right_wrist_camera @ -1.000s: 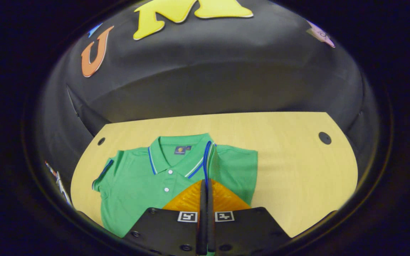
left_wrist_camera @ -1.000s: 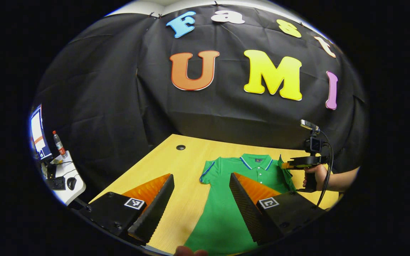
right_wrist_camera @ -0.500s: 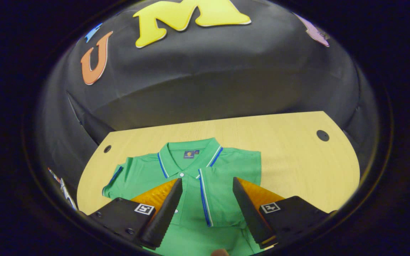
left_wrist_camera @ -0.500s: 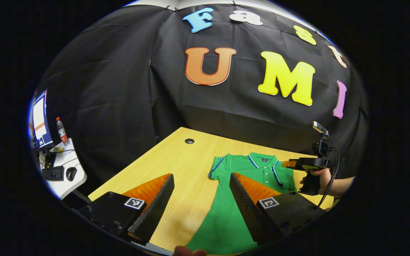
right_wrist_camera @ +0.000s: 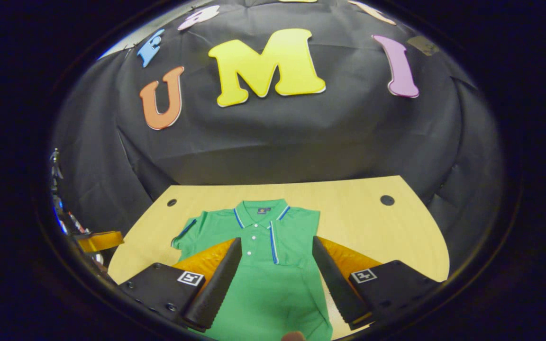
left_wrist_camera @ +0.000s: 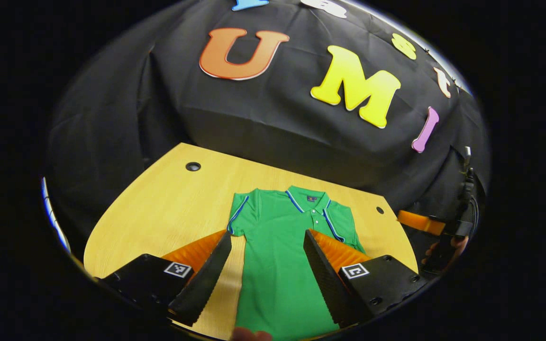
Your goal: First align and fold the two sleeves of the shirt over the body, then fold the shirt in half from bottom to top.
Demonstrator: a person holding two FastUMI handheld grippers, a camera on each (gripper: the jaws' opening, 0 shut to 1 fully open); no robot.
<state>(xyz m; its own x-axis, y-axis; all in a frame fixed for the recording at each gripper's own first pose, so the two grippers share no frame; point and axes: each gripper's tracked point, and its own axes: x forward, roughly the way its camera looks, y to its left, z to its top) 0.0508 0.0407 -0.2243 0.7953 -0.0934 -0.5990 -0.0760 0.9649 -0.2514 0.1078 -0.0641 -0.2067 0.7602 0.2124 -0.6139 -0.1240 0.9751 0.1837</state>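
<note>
A green polo shirt (left_wrist_camera: 273,270) with blue-trimmed collar lies flat on the wooden table (left_wrist_camera: 168,203), collar toward the wall. One sleeve (right_wrist_camera: 280,246) lies folded over the body, its blue trim running down the chest. The other sleeve (left_wrist_camera: 238,216) still spreads out sideways. My left gripper (left_wrist_camera: 267,236) stands open above the shirt's lower body, holding nothing. In the right gripper view, the shirt (right_wrist_camera: 263,293) lies between the fingers of my right gripper (right_wrist_camera: 277,241), which is open and holds nothing. The right gripper (left_wrist_camera: 422,222) and the hand holding it also appear at the right edge of the left gripper view.
The table (right_wrist_camera: 368,222) has round cable holes at its far corners (right_wrist_camera: 387,200) (left_wrist_camera: 192,166). The black cloth wall rises right behind it. Part of the left gripper (right_wrist_camera: 98,240) shows past the table's left edge. Bare wood lies on both sides of the shirt.
My right gripper opened, letting go of the sleeve over the body, and drew back from the shirt. My left gripper turned toward the shirt and now faces it squarely.
</note>
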